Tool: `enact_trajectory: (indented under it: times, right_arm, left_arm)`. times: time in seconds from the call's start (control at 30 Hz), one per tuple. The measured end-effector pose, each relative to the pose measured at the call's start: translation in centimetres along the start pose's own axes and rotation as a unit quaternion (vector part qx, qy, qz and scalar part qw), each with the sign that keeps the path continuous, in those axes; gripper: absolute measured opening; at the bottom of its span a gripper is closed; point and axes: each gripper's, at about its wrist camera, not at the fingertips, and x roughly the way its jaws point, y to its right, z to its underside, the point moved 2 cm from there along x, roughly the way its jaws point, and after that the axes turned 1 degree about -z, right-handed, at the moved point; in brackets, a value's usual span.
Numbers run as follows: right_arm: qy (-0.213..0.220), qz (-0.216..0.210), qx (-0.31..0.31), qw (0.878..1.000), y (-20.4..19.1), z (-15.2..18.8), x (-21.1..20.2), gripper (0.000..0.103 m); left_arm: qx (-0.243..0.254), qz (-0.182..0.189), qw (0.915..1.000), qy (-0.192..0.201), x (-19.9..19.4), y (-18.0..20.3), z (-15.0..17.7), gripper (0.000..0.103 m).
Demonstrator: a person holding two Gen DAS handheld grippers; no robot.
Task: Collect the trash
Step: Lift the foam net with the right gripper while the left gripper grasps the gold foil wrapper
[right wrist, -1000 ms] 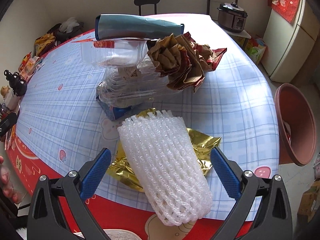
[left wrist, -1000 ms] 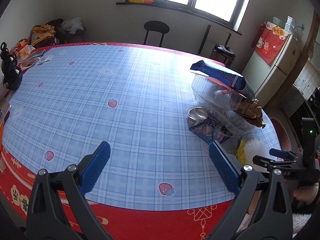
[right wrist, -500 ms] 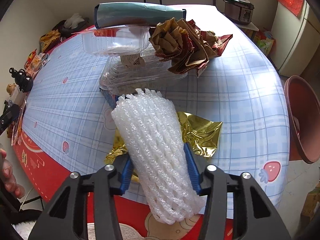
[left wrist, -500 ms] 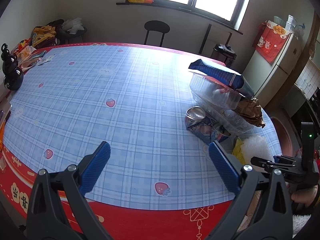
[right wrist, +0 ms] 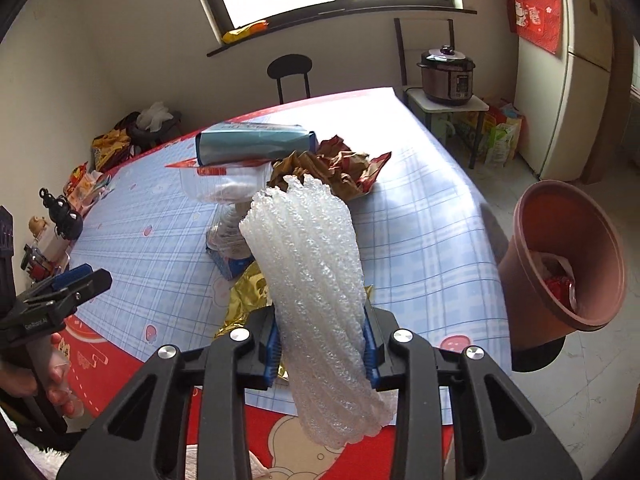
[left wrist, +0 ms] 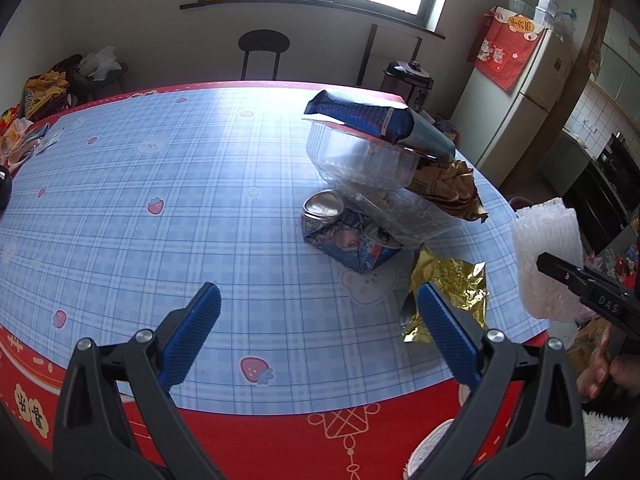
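Observation:
My right gripper (right wrist: 320, 344) is shut on a white foam net sleeve (right wrist: 316, 272) and holds it lifted above the table edge; the sleeve also shows in the left wrist view (left wrist: 546, 256). A gold foil wrapper (left wrist: 452, 284) lies on the blue plaid tablecloth (left wrist: 160, 208). Behind it is a pile: a crushed can on a blue carton (left wrist: 344, 236), clear plastic containers (left wrist: 360, 160), a blue snack bag (left wrist: 360, 116) and brown crumpled wrappers (left wrist: 448, 188). My left gripper (left wrist: 316, 328) is open and empty above the table's near edge. A brown bin (right wrist: 560, 268) stands right of the table.
A black chair (left wrist: 262, 52) stands behind the table. A rice cooker (right wrist: 446, 76) sits on a small stand and a white fridge (right wrist: 572, 68) is at the right. Snack packets and a dark figurine (right wrist: 64, 216) are at the table's left side.
My right gripper closed on the foam sleeve and lifted it off the gold wrapper, tilting up toward the room. My left gripper stayed open and shifted right toward the pile.

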Motion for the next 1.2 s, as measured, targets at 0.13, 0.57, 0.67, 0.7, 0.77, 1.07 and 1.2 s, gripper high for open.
enact_trajectory:
  times: [0.13,0.57,0.67,0.7,0.77,1.07,1.2]
  right_arm:
    - [0.019,0.023,0.038,0.999,3.3,0.7,-2.2,0.033]
    - [0.027,0.092,0.123,0.988,11.7,6.2,-7.6,0.033]
    - [0.027,0.106,0.137,0.985,14.0,7.6,-8.7,0.033]
    - [0.028,0.109,0.147,0.983,14.9,8.0,-9.0,0.033]
    - [0.032,0.115,0.173,0.978,16.5,9.0,-9.6,0.033]
    - [0.031,0.117,0.194,0.973,18.9,9.6,-10.0,0.033]
    - [0.042,0.113,0.174,0.977,18.3,7.9,-10.1,0.033]
  left_arm:
    - [0.021,0.031,0.999,-0.024,1.8,2.4,0.1,0.097]
    - [0.074,0.069,0.9917,-0.08,9.0,8.1,0.6,0.097]
    - [0.057,0.081,0.9914,-0.086,10.4,8.3,0.3,0.096]
    - [0.056,0.081,0.9912,-0.088,10.8,8.5,0.3,0.095]
    - [0.065,0.08,0.9903,-0.093,11.6,9.3,0.4,0.091]
    - [0.047,0.063,0.9911,-0.108,14.4,10.6,0.2,0.083]
    - [0.056,0.056,0.9902,-0.116,15.0,11.4,0.9,0.083]
